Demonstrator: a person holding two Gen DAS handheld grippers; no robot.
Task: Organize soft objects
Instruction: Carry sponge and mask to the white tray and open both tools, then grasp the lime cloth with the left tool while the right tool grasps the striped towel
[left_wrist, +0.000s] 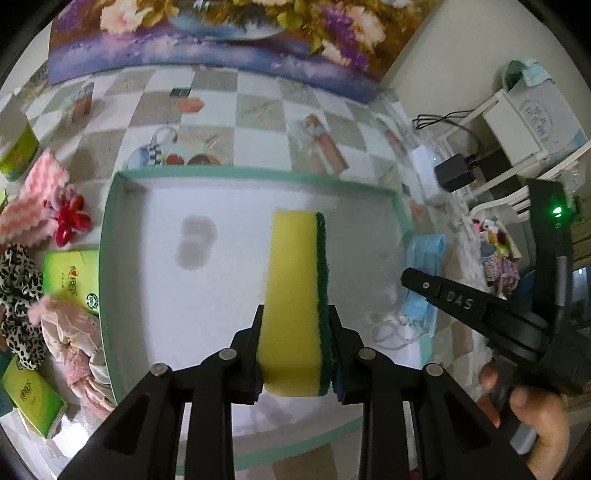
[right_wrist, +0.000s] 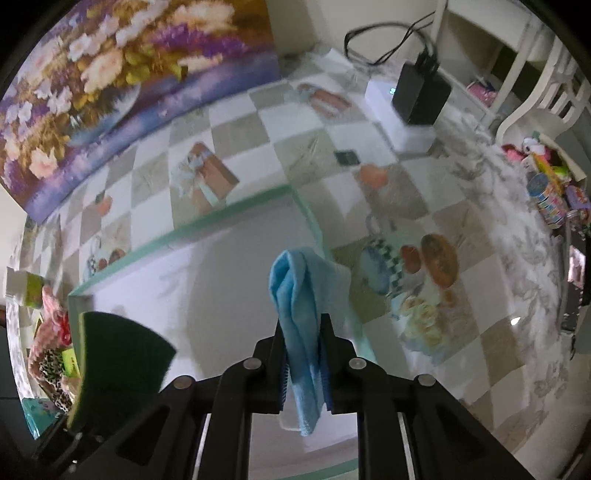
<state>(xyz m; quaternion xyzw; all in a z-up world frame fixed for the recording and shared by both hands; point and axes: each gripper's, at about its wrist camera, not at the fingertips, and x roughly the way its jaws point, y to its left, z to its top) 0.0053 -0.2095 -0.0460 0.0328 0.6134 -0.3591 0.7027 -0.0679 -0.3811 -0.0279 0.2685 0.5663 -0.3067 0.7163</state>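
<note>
Your left hand-held gripper (left_wrist: 295, 354) clamps the sponge (left_wrist: 295, 295), your right hand-held gripper (right_wrist: 303, 354) pinches the blue cloth (right_wrist: 301, 310) (both above the tray (left_wrist: 258, 171)); next, lower and release.

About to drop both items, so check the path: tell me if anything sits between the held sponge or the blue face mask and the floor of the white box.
Nothing visible blocks either. The sponge hangs over the bare floor of the box. The face mask hangs above the box's right wall.
</note>
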